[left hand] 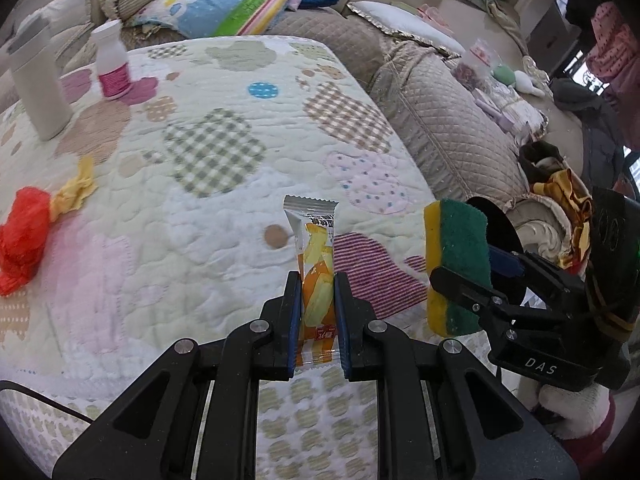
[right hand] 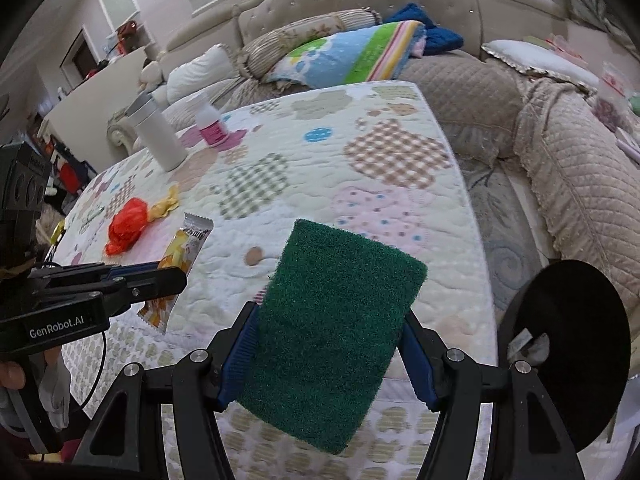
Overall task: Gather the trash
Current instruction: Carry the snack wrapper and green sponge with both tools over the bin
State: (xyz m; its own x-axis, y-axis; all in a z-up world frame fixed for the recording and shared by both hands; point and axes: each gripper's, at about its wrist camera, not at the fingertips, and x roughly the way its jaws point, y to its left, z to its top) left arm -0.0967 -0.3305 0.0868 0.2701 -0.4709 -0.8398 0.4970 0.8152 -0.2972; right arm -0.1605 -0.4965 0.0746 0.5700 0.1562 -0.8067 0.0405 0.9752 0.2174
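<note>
Crinkly foil wrapper [left hand: 316, 280], orange and yellow, stands pinched upright between my left gripper [left hand: 317, 312] pads, clenched on its lower half, held above the quilt [left hand: 224, 208]. My right gripper [right hand: 328, 336] grips a sponge [right hand: 332, 332], green scrub face toward its lens; from the left wrist view the sponge [left hand: 456, 268] shows a yellow layer on its left side, and sits at 3 o'clock from the wrapper, near but apart. Red crumpled bag [left hand: 20, 240] lies on the quilt at 9 o'clock, a yellow scrap [left hand: 78, 186] touching its upper edge. White flask [left hand: 38, 84] and a pink-labelled bottle [left hand: 112, 62] stand upright at 11 o'clock, far side of the quilt. Black disc [right hand: 568, 352] at 3 o'clock in the right wrist view — possibly a bin mouth, too dark to tell. Sofa [right hand: 460, 92] behind.
</note>
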